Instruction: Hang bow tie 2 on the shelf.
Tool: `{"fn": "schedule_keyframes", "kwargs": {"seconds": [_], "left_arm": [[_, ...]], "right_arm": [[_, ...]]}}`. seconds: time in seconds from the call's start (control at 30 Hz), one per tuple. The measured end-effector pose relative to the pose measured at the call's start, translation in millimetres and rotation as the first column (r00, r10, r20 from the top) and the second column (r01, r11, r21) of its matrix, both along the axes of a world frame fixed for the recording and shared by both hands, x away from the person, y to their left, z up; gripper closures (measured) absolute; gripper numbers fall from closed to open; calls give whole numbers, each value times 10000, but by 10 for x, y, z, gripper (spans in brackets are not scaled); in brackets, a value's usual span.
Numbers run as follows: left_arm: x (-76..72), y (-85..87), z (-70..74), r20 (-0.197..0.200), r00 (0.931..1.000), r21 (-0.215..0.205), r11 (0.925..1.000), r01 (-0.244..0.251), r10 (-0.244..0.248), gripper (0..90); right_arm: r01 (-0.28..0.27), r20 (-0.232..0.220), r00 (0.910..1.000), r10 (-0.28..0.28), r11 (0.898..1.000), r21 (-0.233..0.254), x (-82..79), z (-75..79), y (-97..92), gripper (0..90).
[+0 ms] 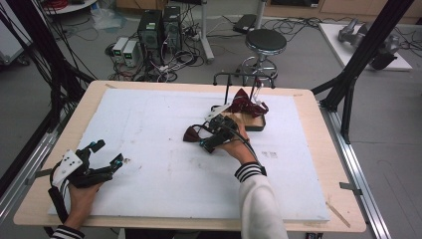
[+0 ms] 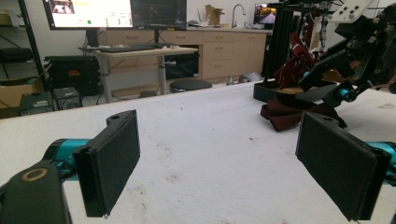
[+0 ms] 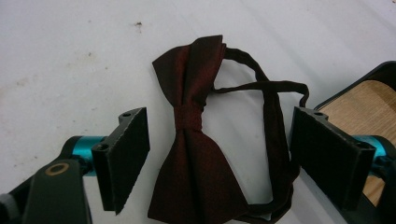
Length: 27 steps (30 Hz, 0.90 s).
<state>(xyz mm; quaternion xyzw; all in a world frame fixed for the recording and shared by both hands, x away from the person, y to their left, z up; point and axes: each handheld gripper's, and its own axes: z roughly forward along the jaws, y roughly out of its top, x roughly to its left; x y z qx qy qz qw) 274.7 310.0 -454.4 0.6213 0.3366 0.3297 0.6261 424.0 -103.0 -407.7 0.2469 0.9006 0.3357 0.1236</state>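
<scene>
A dark red bow tie (image 3: 196, 135) with a thin strap loop lies flat on the white foam board (image 1: 159, 169). My right gripper (image 3: 221, 144) hangs just over it, open, one jaw on each side and neither pad pressing on the cloth. In the high view the bow tie (image 1: 191, 133) lies left of the right gripper (image 1: 203, 138), near the board's middle. My left gripper (image 1: 108, 153) rests open and empty at the board's near left corner, its pads (image 2: 112, 158) wide apart. From there I see the tie (image 2: 289, 114) under the right gripper (image 2: 343, 70).
A black stand with a wooden base (image 1: 251, 121) sits behind the right hand, a second dark red bow tie (image 1: 247, 104) draped on it. The wooden table edge (image 1: 318, 129) rings the board. A stool (image 1: 265, 42) and computers stand on the floor beyond.
</scene>
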Motion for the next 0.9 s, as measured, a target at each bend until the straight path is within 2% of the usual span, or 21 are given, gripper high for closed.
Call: {"fn": "schedule_keyframes", "kwargs": {"seconds": [0.1,0.33,0.9], "left_arm": [[0,1,0,-3,10000,-11,10000,1,-1,141],[0,2,0,1,10000,-55,10000,5,-5,141],[1,5,-1,-18,10000,-83,10000,3,-3,142]], "right_arm": [[-200,147,9997,205,9991,-365,-5,-21,26,240],[-410,-31,9992,409,9957,-827,11,-86,50,310],[-729,-497,9965,673,9898,-1222,27,-158,80,452]]}}
